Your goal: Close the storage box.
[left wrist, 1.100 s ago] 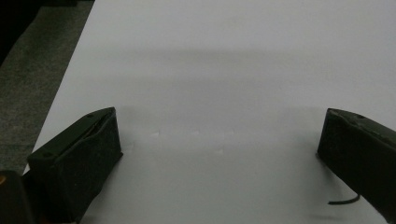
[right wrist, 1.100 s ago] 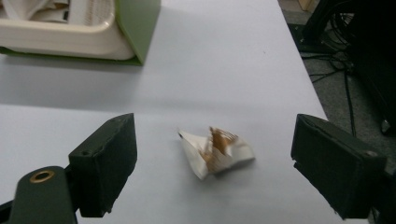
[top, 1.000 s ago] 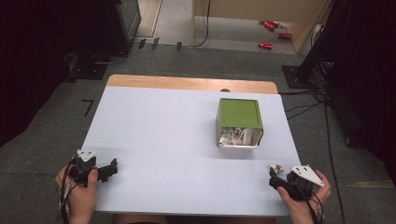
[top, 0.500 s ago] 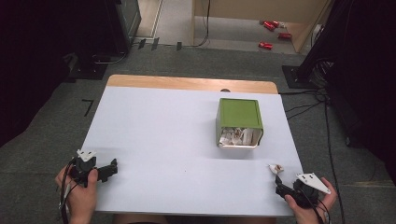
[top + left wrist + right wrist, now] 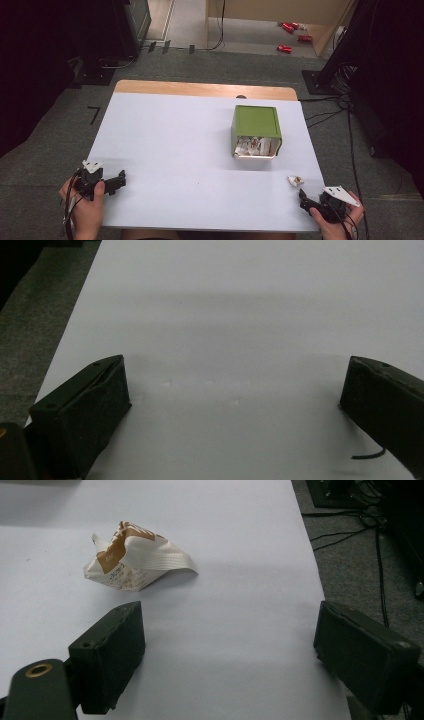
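A: Right tool [image 5: 303, 196] down at the near right corner of the worktop [image 5: 200, 150], jaws spread wide with nothing between them. Small crumpled packet [image 5: 295, 179] lying flat on the worktop just ahead of it, near but not touching. Seen from the right gripper view, same packet [image 5: 135, 562] white with brown print, sitting a bit left of the gap, beyond the left jaw's tip. Right hand [image 5: 336, 216] wrapped around the handle, hanging off the near edge.

B: And the left side?

A: Left tool [image 5: 120, 179] parked near the near left corner, low over the worktop, pointing right. Jaws wide apart too, just bare white surface [image 5: 225, 330] between them in the left gripper view. Left hand [image 5: 84, 207] gripping from below the edge. Well apart from the packet, basically the whole width of the worktop between them.

B: Anything else up there?

A: Green box [image 5: 256, 131] toward the right, farther back than the packet, tipped with the open side facing the person. Heap of similar white packets [image 5: 254, 146] visible inside the opening. Loose packet well clear of the box, between it and the right tool. Wooden strip along the far edge of the worktop, grey carpet [image 5: 60, 125] all around, cables [image 5: 345, 115] on the floor off to the right.
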A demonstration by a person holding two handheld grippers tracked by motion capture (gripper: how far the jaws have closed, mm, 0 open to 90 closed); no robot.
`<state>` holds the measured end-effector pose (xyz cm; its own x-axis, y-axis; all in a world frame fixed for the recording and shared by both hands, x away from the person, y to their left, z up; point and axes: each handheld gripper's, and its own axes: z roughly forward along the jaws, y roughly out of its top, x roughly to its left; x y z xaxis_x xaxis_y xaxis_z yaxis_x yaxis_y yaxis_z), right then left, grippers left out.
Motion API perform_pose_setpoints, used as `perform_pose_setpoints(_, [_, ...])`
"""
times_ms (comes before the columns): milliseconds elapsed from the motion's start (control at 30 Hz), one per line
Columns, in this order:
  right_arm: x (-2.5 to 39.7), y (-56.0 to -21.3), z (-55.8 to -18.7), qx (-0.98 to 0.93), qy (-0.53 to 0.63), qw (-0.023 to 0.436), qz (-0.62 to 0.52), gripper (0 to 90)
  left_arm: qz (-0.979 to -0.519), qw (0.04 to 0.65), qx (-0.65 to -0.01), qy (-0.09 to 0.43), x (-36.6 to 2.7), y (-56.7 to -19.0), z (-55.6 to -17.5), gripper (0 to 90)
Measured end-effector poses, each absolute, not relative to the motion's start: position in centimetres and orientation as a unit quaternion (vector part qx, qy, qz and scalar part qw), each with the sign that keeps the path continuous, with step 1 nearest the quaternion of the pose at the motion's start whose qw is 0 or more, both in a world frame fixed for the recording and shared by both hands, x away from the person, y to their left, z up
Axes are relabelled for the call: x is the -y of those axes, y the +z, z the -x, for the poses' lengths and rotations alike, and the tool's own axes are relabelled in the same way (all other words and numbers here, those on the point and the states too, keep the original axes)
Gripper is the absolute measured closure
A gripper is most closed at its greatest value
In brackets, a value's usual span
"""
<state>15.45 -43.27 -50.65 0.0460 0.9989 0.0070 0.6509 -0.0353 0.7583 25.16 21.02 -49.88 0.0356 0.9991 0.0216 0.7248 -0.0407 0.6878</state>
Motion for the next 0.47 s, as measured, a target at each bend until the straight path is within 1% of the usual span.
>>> perform_pose_setpoints(167, [43.41,-51.19,-15.1,-0.621,0.308,0.314,-0.649,10.4,-0.671,0.259,-0.642,0.264,-21.02,-49.88,-25.15,0.0])
perform_pose_setpoints(467, [43.47,-51.1,-15.22,-0.622,0.306,0.309,-0.651,10.4,-0.671,0.259,-0.642,0.264,-21.02,-49.88,-25.16,0.0])
